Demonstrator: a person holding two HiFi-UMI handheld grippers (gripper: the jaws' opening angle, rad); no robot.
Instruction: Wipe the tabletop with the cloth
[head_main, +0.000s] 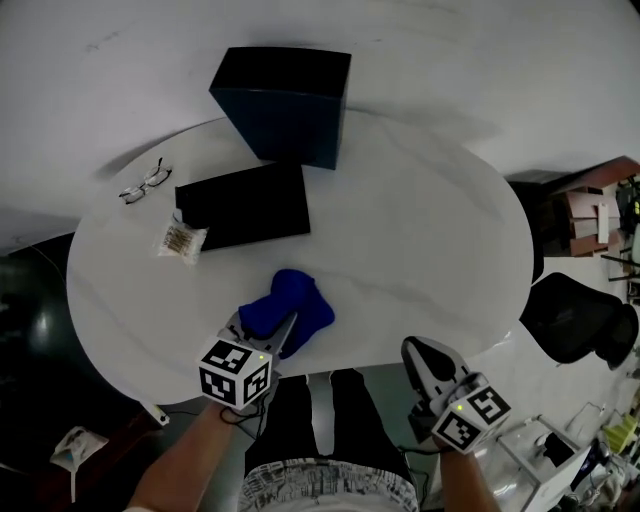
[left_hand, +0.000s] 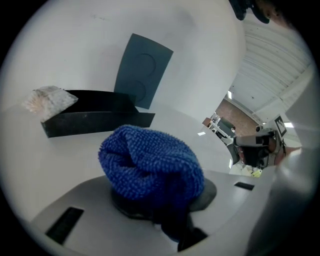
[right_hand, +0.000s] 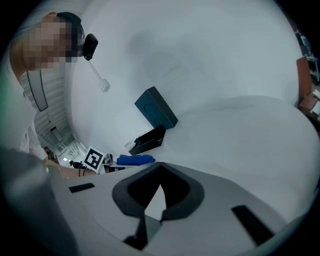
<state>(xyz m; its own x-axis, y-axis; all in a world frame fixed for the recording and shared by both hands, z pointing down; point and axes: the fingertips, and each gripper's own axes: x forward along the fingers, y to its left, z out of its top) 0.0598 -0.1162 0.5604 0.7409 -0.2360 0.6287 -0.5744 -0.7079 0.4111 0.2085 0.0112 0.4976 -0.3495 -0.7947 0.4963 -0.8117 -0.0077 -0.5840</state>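
Well, head view: one oval white tabletop, smooth; one fluffy blue cloth near its front edge; two dark boxes, a tall box and a flat box; one pair of glasses; one crinkly packet. Left gripper view: left gripper pinches the bunched cloth. Right gripper view: right gripper pressed together, nothing btwn jaws.
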